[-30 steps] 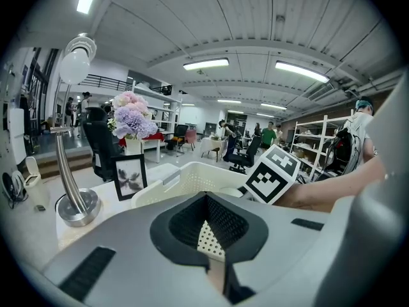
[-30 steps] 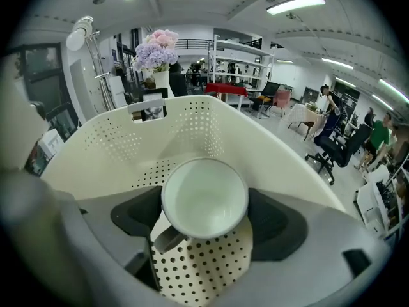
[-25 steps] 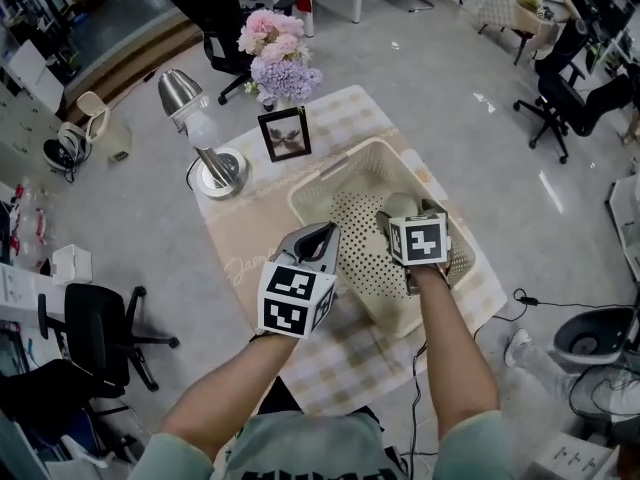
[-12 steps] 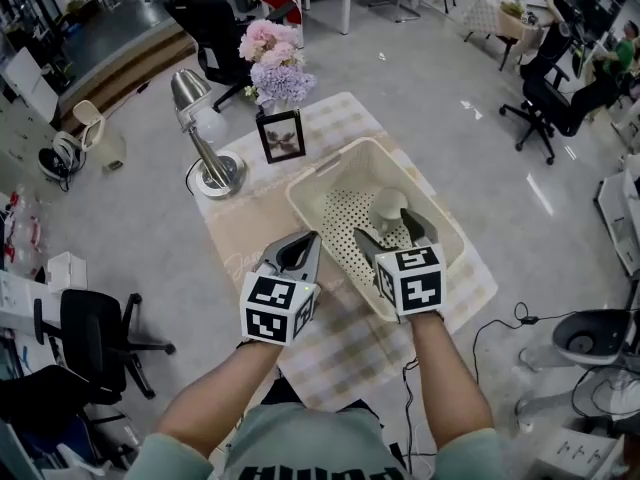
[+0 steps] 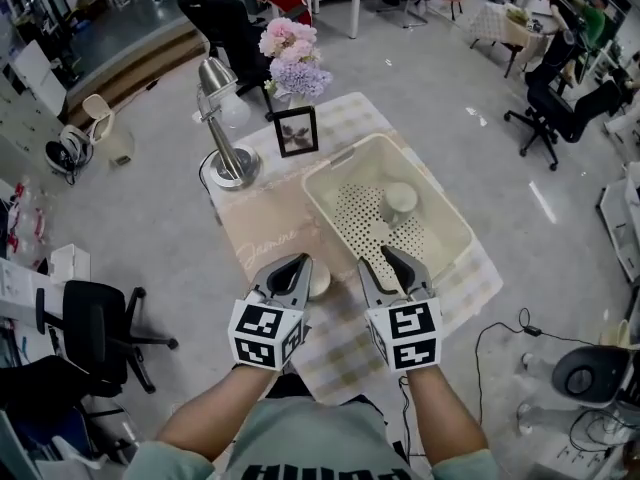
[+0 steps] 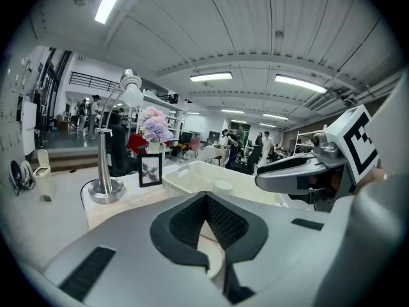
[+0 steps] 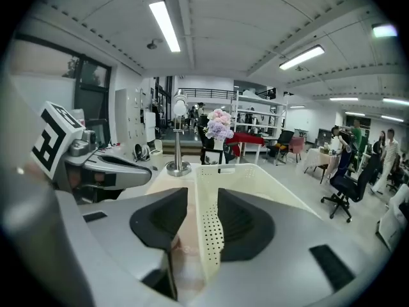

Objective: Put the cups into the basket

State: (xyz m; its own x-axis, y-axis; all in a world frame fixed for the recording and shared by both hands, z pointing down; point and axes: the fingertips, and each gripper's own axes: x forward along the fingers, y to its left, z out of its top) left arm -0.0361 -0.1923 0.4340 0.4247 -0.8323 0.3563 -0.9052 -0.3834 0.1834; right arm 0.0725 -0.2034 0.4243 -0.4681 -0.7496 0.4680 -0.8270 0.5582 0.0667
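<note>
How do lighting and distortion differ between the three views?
Head view: even light, soft shadows, wide-angle bowing around the basket. Left gripper view: heavy fisheye, dark corners, ceiling lights blown out. Right gripper view: same fisheye, a ceiling strip glaring.

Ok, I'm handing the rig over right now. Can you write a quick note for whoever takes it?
Left gripper: jaws together, holding nothing, hovering over the loose cup, which sits on the table just outside the basket.
Right gripper: jaws partly apart and just been closing, nothing between them, at the basket's near edge.
Done: the first cup is in the basket.
Left: pick up the loose cup and put it in the basket. I see no other cups.
</note>
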